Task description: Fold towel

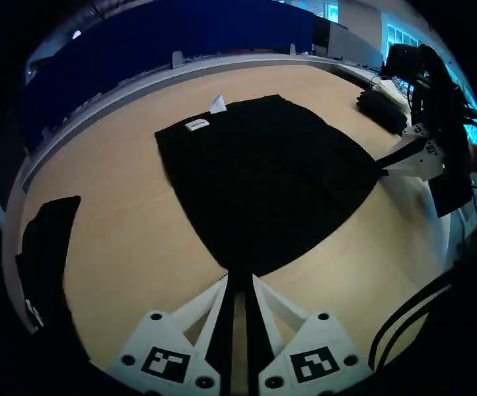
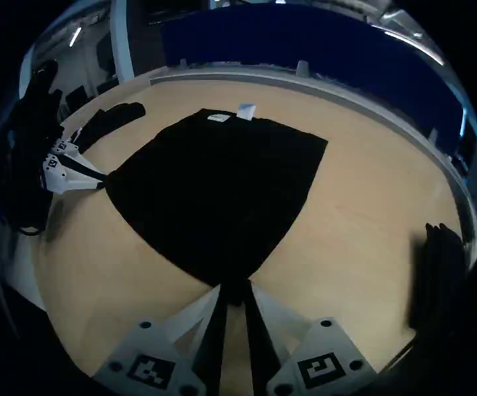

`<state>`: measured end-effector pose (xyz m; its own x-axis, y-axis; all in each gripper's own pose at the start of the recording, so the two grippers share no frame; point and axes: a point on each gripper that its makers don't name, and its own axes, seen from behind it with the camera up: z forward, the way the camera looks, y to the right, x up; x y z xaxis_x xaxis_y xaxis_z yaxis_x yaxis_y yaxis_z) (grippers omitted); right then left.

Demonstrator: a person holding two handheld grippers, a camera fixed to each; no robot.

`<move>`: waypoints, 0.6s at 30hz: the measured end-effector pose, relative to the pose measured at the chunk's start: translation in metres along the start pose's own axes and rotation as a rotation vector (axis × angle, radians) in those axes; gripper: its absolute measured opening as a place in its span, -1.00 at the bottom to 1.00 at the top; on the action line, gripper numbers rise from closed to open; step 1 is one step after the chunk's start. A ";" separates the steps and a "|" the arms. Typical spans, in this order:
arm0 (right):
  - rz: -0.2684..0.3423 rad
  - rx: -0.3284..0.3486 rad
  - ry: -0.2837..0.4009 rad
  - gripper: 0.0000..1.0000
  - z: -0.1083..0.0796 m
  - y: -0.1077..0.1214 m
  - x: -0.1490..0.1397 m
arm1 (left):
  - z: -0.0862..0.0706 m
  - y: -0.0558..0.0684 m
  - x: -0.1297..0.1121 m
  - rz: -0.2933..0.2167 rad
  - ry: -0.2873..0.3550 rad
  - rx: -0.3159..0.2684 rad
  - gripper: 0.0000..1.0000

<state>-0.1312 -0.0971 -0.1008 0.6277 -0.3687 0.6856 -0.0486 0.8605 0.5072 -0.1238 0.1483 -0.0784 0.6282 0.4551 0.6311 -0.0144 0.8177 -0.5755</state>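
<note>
Left gripper [image 1: 240, 274], right gripper [image 2: 236, 286], 1 towel [image 1: 271, 178]

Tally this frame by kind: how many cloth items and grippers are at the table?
Spread black towel: 1
Other black piles: 2
Grippers (left gripper, right gripper): 2
Total: 5

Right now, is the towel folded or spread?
Spread: the towel lies flat on the table, corners pinched by left claw and right claw.
</note>
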 end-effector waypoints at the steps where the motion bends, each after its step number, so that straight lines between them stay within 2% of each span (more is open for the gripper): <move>1: 0.000 -0.001 0.001 -0.67 0.000 0.000 0.000 | 0.000 0.000 0.000 0.002 0.000 0.000 -0.80; 9: -0.005 -0.003 0.012 -0.70 -0.006 -0.002 0.004 | -0.003 0.002 -0.001 0.005 -0.003 -0.001 -0.80; 18: -0.005 -0.005 0.047 -0.71 -0.028 -0.004 0.019 | -0.020 0.008 0.003 -0.032 0.010 0.001 -0.81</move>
<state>-0.0969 -0.0981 -0.1045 0.6635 -0.3565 0.6578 -0.0411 0.8605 0.5078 -0.1066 0.1490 -0.0917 0.6358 0.4257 0.6438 0.0048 0.8319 -0.5548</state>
